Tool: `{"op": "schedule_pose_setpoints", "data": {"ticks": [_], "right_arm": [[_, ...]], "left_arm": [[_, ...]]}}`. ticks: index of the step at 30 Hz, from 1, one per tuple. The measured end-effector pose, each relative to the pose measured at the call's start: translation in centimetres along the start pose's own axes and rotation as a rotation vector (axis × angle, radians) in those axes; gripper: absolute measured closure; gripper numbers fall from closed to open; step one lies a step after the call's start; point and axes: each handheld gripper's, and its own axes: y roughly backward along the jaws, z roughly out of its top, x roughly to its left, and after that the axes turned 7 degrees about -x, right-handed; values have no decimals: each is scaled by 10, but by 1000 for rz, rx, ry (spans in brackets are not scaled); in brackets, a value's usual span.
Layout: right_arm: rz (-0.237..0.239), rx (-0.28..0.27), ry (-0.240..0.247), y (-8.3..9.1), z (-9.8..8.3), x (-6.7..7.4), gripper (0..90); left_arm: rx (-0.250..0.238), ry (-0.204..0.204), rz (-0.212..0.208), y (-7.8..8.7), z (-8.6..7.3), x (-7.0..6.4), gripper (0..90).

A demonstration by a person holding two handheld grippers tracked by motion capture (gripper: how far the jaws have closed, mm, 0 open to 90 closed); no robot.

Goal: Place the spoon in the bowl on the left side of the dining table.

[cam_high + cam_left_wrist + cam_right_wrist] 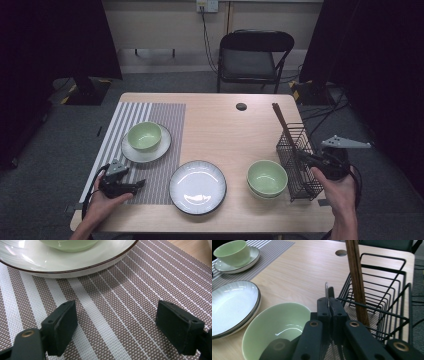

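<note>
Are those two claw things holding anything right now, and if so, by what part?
The right gripper pinches a thin metal utensil just below its top end, at the wire basket. The left gripper is open and holds nothing.

Wooden table (220,125) carries striped placemat (150,120), plate (197,187), green bowl (267,177), wire basket (298,160)

A striped placemat (150,125) is lying on the left part of the desk (220,125), carrying a plate (131,152) with a bowl (144,135) in it. A second plate (197,187) is sitting near the front edge, just right of the placemat. Further right, stacked bowls (267,178) are sitting just beside a wire basket (298,160) with chopsticks (281,120) leaning in it. A chair (252,57) is standing behind the desk.
</note>
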Motion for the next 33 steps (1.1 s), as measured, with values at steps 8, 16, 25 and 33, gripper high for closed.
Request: {"op": "schedule_pose_setpoints", "data": {"ticks": [8, 16, 25, 33], "right_arm": [[-26, -62, 2, 8, 3, -2, 900], [-35, -92, 4, 10, 5, -1, 900], [-62, -133, 4, 18, 9, -2, 900], [-58, -176, -10, 21, 13, 0, 900]], "left_arm": [[0, -1, 0, 0, 0, 0, 173], [-2, 1, 1, 0, 0, 0, 173], [-2, 2, 1, 0, 0, 0, 173], [0, 0, 1, 0, 0, 0, 173]]}}
